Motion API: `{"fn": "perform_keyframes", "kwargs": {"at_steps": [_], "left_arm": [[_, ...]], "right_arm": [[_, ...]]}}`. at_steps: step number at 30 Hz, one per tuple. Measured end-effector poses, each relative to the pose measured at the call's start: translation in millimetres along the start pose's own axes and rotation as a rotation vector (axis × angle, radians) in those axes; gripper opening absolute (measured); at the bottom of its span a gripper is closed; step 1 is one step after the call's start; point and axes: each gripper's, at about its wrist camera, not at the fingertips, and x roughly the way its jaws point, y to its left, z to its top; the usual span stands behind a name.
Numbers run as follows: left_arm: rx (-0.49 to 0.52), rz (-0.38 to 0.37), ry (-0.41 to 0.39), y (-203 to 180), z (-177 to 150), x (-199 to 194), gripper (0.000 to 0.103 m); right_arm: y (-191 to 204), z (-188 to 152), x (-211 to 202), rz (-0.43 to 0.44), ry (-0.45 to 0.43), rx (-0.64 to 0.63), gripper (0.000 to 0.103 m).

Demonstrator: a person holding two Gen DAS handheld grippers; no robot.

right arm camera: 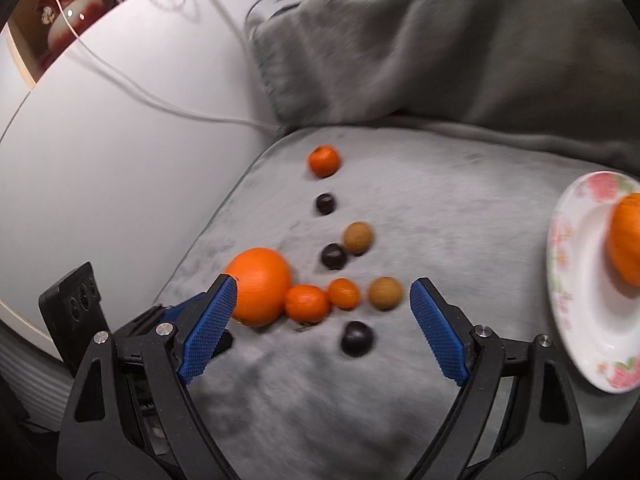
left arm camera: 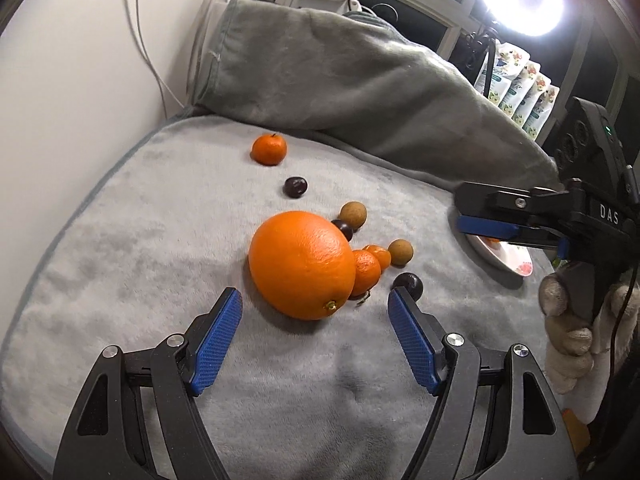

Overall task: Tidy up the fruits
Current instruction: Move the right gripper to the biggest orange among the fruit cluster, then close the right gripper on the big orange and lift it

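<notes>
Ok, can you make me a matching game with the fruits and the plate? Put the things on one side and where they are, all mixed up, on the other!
Things:
1. big orange
2. plate
3. farthest small orange
4. left claw

Places or states:
A. at the right edge of the blanket, with an orange fruit on it
B. alone near the back, closest to the folded blanket
C. open, just in front of the biggest fruit
D. touching a small orange beside it

Pairs: 1-D, 2-A, 3-B, 4-C
</notes>
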Motion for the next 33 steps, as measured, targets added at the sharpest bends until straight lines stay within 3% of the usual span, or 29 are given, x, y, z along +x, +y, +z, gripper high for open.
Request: {"fn": "perform_keyframes", "kwargs": {"at_steps": [4, 18, 28, 33], "left_arm": [[-0.030, -0.029, 0.010, 5.9, 0.4, 3.7, 0.076], [-0.110, -0.099, 0.056, 20.2, 1.3, 14.3, 0.073], [-0.135, -0.125, 0.077, 23.8, 3.4, 23.7, 0.071], [-0.133, -0.131, 0.082, 23.6, 4.3, 26.8, 0.064]], "right_arm": [[7.9, 6.7, 24.4, 0.045, 0.062, 0.002, 0.090], [31.0, 21.4, 76.0, 0.130, 0.214, -0.018, 0.063], [33.8, 21.7, 89.8, 0.134, 0.263, -0.019, 0.059], [34.2, 21.2, 90.8, 0.133, 0.268, -0.025, 0.059]]}}
